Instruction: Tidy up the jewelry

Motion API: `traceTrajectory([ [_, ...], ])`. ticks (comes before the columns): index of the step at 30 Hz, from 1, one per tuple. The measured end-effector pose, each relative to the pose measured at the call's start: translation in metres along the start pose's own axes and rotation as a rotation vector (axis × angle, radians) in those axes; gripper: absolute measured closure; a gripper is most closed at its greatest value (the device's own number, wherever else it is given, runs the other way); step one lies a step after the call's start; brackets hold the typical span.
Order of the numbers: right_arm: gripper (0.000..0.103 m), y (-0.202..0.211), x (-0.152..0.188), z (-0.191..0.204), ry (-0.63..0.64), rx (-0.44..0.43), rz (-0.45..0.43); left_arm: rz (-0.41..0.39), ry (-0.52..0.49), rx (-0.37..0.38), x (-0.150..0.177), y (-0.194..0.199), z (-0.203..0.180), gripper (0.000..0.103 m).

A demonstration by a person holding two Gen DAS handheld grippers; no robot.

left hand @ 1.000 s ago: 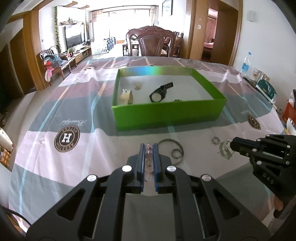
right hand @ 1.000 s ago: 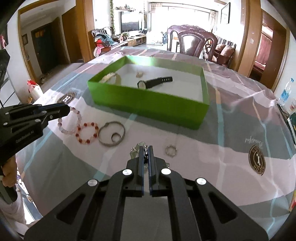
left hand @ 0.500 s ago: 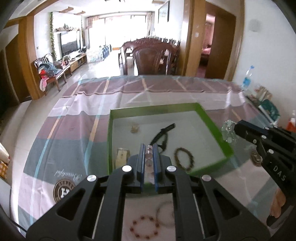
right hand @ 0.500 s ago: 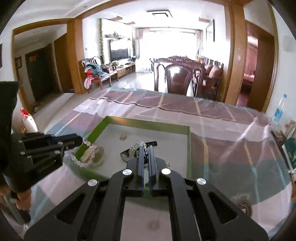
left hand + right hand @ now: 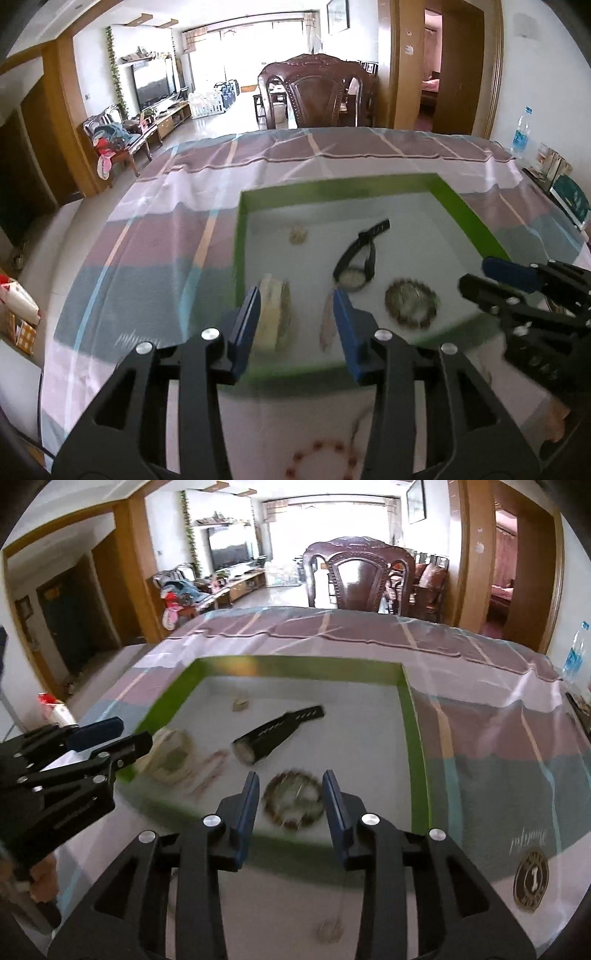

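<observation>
We hold both grippers over the green box on the striped tablecloth, so pieces drop inside. Left gripper and right gripper jaws are opening, gripping nothing. A pale bead bracelet falls beside the black watch; a red bead bracelet waits outside.

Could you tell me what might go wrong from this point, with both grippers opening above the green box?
1. The left gripper is opening over the near wall of the green box; the pale pink bracelet, seen blurred between its fingers, could catch that wall or bounce out.
2. The right gripper is opening above the dark bead bracelet, so its piece may tangle there.
3. Either piece could strike the black watch.
</observation>
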State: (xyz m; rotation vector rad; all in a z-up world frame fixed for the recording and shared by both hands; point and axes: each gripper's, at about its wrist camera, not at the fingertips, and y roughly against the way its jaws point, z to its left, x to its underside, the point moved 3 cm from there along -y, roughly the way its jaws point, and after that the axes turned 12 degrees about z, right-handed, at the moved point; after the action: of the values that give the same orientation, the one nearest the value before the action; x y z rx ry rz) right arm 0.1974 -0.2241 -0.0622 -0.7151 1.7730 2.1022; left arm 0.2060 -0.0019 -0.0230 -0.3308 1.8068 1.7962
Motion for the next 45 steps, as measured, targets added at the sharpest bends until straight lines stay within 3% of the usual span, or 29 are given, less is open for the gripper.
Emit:
traceTrajectory([
  [3,0.067,0.005,0.028,0.007,0.01,-0.042,0.037,-0.002,0.012,-0.019,0.036,0.013,0.007,0.049],
  [7,0.067,-0.012,0.068,0.023,0.069,-0.065,0.143,0.042,0.051,-0.002,0.083,0.014,0.02,0.049],
  [11,0.067,-0.029,0.079,0.038,0.105,-0.049,0.199,0.098,0.097,0.004,0.107,0.001,0.033,0.049],
  [17,0.069,-0.045,0.079,0.061,0.147,-0.038,0.236,0.159,0.088,0.007,0.118,-0.017,0.031,0.053],
  [22,0.081,-0.054,0.074,0.066,0.176,0.007,0.232,0.184,0.059,0.014,0.126,-0.023,0.022,0.063],
  [24,0.093,-0.054,0.074,0.068,0.19,0.001,0.228,0.19,0.049,0.016,0.126,-0.025,0.018,0.072],
  [27,0.095,-0.053,0.075,0.07,0.213,0.008,0.218,0.195,0.021,0.005,0.127,-0.028,0.012,0.076],
  [31,0.097,-0.051,0.077,0.07,0.215,0.003,0.218,0.197,0.002,0.006,0.127,-0.026,0.008,0.076],
  [34,0.097,-0.046,0.078,0.066,0.186,-0.031,0.212,0.2,-0.006,0.021,0.129,-0.025,0.008,0.09],
  [45,0.098,-0.012,0.105,0.034,0.128,-0.043,0.209,0.192,-0.048,0.064,0.13,-0.017,-0.01,0.091],
])
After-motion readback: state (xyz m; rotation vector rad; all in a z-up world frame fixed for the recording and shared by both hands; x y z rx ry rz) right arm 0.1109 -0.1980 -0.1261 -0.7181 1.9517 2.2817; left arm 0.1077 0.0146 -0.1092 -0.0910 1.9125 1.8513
